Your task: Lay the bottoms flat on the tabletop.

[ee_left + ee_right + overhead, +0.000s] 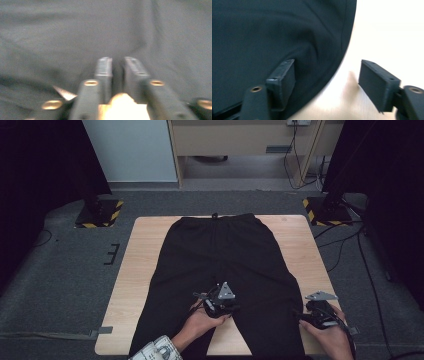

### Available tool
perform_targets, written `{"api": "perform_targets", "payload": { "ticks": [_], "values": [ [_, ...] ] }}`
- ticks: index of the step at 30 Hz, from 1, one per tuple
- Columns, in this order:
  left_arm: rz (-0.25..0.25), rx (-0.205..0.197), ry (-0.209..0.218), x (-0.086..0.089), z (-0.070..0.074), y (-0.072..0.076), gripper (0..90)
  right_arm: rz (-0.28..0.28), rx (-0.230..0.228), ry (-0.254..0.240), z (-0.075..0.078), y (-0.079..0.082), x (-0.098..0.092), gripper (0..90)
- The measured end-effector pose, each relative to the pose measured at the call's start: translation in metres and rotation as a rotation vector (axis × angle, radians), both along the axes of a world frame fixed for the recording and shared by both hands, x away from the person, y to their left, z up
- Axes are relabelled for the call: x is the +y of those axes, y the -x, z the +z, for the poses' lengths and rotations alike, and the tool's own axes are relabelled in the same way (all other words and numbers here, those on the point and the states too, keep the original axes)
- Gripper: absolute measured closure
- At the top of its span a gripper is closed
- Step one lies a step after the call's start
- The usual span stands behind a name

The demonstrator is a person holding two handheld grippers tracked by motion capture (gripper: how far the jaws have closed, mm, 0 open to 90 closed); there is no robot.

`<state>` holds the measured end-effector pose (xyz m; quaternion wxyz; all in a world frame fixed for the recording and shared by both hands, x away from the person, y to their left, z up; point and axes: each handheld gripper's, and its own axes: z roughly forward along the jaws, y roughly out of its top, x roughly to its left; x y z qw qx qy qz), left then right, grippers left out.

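Observation:
Black trousers [220, 255] lie flat on the wooden table [140, 270], waistband at the far side and legs toward the person. My left gripper [216, 295] sits on the crotch area between the legs. In the left gripper view, which is blurred, its jaws [117, 67] stand a narrow slot apart over the dark cloth [75, 32]; I cannot tell whether cloth lies in the slot. My right gripper [302, 314] is at the outer edge of the right trouser leg. Its jaws [327, 67] are wide open, one over the cloth [262, 32] and one over bare wood [392, 32].
Two stands with yellow-and-black striped bases [100, 212] [325, 210] flank the table's far corners on grey carpet. Cables [345, 250] run across the floor at the right. A wooden desk [240, 140] stands at the back.

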<state>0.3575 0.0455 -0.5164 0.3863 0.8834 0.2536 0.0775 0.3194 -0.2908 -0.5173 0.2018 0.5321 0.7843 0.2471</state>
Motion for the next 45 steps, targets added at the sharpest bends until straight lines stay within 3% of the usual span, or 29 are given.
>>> {"api": "perform_targets", "payload": {
  "ticks": [1,2,5,7,12,14,16,18,19,22,25,28,32,34,38,43,45],
  "values": [
    [0.023,-0.013,0.019,0.003,0.004,0.000,56.2,0.005,-0.003,-0.005,0.001,0.003,-0.001,27.1],
    [0.030,-0.031,0.021,0.006,0.006,-0.001,50.2,0.013,-0.045,-0.031,0.006,0.006,-0.003,26.9],
    [0.063,-0.078,0.000,0.013,0.009,-0.004,46.0,0.031,-0.090,-0.079,0.011,-0.002,0.002,25.8],
    [0.082,-0.082,-0.008,0.019,0.008,-0.008,45.8,0.040,-0.094,-0.074,0.008,-0.015,0.008,27.0],
    [0.154,-0.124,-0.009,0.047,0.014,-0.016,44.1,0.025,-0.081,-0.151,0.001,-0.047,0.007,24.6],
    [0.178,-0.126,-0.004,0.059,0.015,-0.018,43.6,0.023,-0.080,-0.152,0.000,-0.057,0.006,34.9],
    [0.201,-0.135,-0.007,0.072,0.017,-0.018,42.9,0.012,-0.073,-0.155,0.000,-0.065,0.003,36.4],
    [0.229,-0.134,0.000,0.087,0.017,-0.017,42.1,0.018,-0.062,-0.168,-0.001,-0.072,0.001,48.0],
    [0.235,-0.134,-0.006,0.093,0.017,-0.016,41.7,0.022,-0.057,-0.147,-0.001,-0.074,0.001,50.2],
    [0.235,-0.126,-0.043,0.106,0.009,-0.010,41.0,0.027,-0.028,-0.123,-0.004,-0.080,-0.001,65.9],
    [0.238,-0.086,-0.055,0.115,0.001,-0.006,41.3,0.038,-0.008,-0.144,-0.004,-0.086,-0.004,86.4],
    [0.239,-0.066,-0.089,0.117,-0.008,0.000,41.2,0.028,-0.001,-0.125,-0.002,-0.093,-0.008,88.1],
    [0.233,-0.043,-0.061,0.119,-0.011,0.006,41.7,0.023,-0.002,-0.132,-0.003,-0.099,-0.011,82.9],
    [0.231,-0.039,-0.064,0.119,-0.011,0.008,39.3,0.003,-0.026,-0.146,-0.002,-0.099,-0.011,63.7],
    [0.249,-0.053,-0.048,0.122,-0.003,0.004,28.1,0.015,-0.076,-0.219,0.002,-0.095,-0.012,31.1],
    [0.301,-0.071,-0.010,0.141,0.015,-0.011,19.1,0.007,-0.142,-0.235,0.006,-0.094,-0.019,15.0],
    [0.335,-0.084,-0.006,0.154,0.018,-0.017,17.8,0.000,-0.135,-0.252,0.006,-0.096,-0.024,12.5]
  ]
}}
